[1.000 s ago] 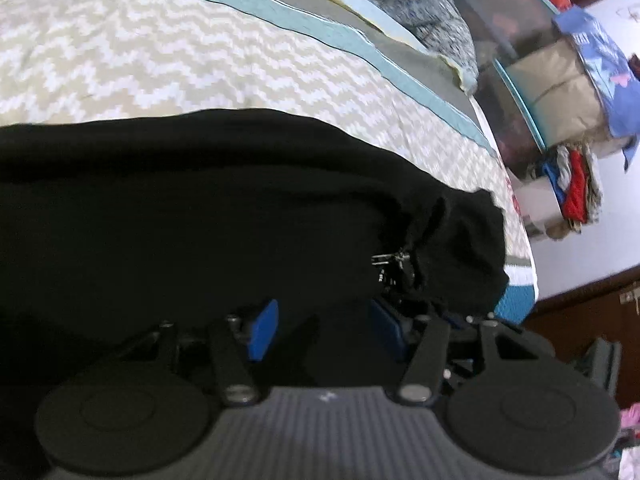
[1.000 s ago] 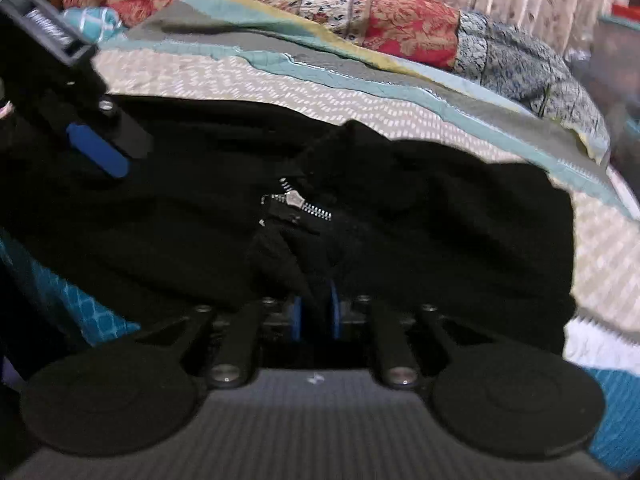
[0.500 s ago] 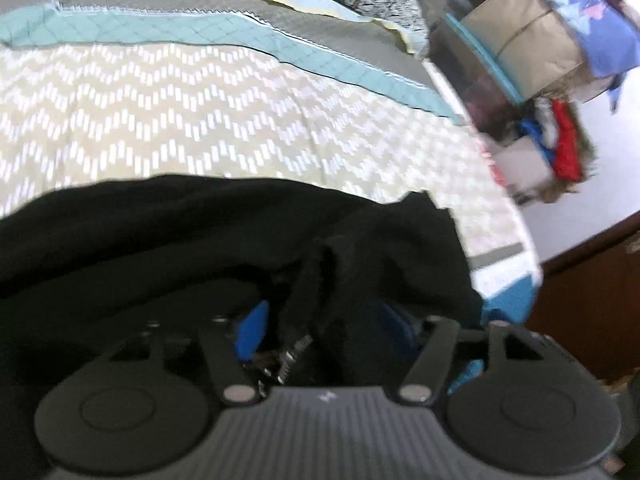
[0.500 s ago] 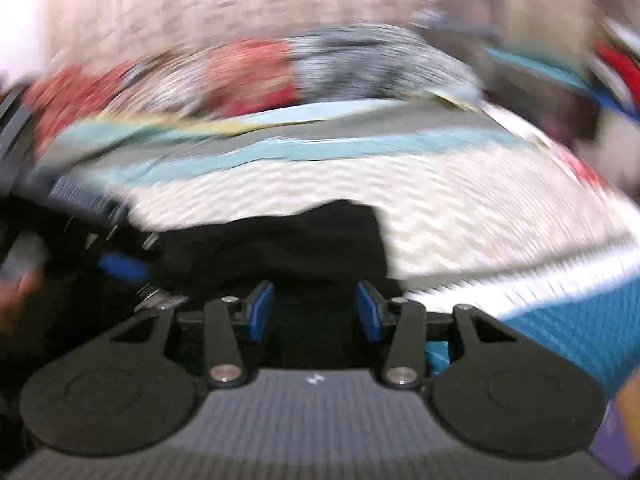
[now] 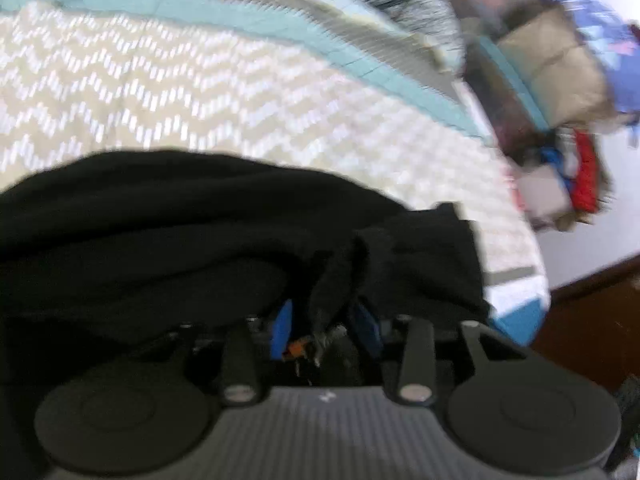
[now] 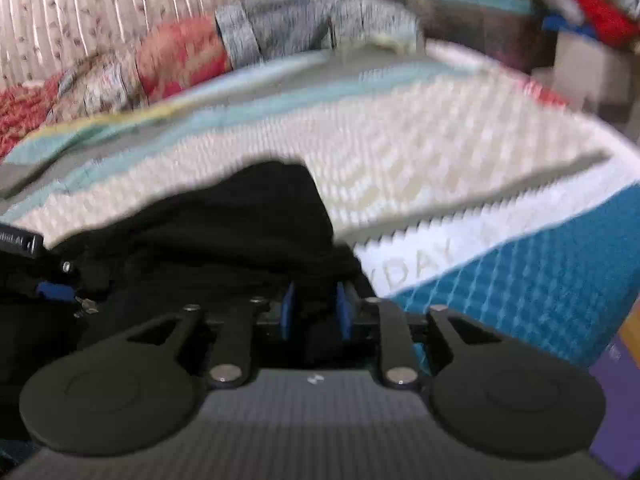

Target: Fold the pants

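The black soft cloth pants (image 5: 180,240) lie bunched on the bed, filling the space directly ahead of both claws, with the bare cover beyond them. Compared with a second ago, the cloth that lay spread flat is now gathered toward the near edge, and the right claw has left the zipper area and come to the end of the garment. This suggests that a new fold is being prepared and both ends are being taken again.

The left claw (image 5: 324,326) has its jaws partly apart; they have just been closing, and a twisted fold of the black cloth with the small metal zipper (image 5: 330,336) stands between the blue pads (image 5: 282,328). Whether the pads already press it, the blurred picture does not show.

The right claw (image 6: 316,314) has also just been closing, and black cloth sits between its jaws. A firm hold cannot be told.

The bed cover with beige and white zigzag pattern (image 5: 160,92) has teal and grey stripes further ahead. To the right of the left claw stands a pile of stored bags and clothes (image 5: 560,80).
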A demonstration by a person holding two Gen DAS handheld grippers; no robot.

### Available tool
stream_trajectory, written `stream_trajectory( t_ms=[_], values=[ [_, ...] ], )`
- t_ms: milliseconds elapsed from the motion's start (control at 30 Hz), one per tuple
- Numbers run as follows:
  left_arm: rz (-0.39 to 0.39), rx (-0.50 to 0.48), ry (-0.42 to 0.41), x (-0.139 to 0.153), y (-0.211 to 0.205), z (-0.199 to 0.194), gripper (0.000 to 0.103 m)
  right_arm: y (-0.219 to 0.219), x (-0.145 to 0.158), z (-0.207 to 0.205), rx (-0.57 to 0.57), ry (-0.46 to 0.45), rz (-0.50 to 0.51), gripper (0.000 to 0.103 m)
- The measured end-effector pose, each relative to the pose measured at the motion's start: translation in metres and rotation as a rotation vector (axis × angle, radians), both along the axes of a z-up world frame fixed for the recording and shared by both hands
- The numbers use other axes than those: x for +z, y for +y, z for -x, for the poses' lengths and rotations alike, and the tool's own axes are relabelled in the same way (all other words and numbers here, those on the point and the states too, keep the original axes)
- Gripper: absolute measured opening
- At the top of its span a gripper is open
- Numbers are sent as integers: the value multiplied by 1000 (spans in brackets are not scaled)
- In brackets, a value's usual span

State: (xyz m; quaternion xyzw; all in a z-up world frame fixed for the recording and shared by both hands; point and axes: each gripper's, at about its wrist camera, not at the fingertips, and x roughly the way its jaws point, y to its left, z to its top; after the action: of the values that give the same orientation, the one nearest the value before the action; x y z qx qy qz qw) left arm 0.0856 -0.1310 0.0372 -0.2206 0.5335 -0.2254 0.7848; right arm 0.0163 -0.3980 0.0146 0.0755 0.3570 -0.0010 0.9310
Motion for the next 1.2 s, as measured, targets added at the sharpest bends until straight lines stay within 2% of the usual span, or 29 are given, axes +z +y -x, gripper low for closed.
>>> stream_trajectory(
  t_ms=[67,133,200,267,333,400,500,567,600,700,800,867,900,1000,1067,1133,1200],
  values=[
    [48,-19,-62,15,23,20,46,8,16,12,18,-75,-14,33],
    [101,-15,-107,28,55,43,46,18,26,16,57,-104,-71,33],
    [144,14,-150,39,95,70,47,38,29,15,148,-95,-138,33],
    [146,76,-200,51,136,98,53,64,26,10,246,-64,-169,32],
    [102,194,-249,61,180,130,58,95,23,6,340,-30,-187,32],
    [43,355,-272,67,226,163,61,129,16,1,435,18,-217,32],
    [13,592,-257,64,286,204,70,178,9,-6,555,74,-245,30],
    [-4,705,-231,57,314,225,80,207,9,-12,628,96,-250,30],
    [-5,736,-220,52,322,231,81,219,10,-15,659,108,-252,30],
    [32,772,-161,31,334,239,86,255,9,-21,723,150,-271,30],
    [72,755,-119,13,334,237,91,280,6,-23,743,190,-285,29],
    [108,740,-106,3,336,233,101,292,5,-23,753,216,-294,29],
    [138,732,-101,-2,338,234,103,296,4,-23,757,231,-302,29],
    [183,737,-49,-25,342,227,103,312,-13,-26,773,319,-337,29],
    [194,744,-39,-32,344,225,103,313,-34,-26,737,417,-333,27],
    [197,744,-49,-31,345,226,103,307,-37,-23,711,398,-378,27],
    [188,743,-64,-29,346,230,103,304,-33,-21,713,400,-378,27]
  ],
)
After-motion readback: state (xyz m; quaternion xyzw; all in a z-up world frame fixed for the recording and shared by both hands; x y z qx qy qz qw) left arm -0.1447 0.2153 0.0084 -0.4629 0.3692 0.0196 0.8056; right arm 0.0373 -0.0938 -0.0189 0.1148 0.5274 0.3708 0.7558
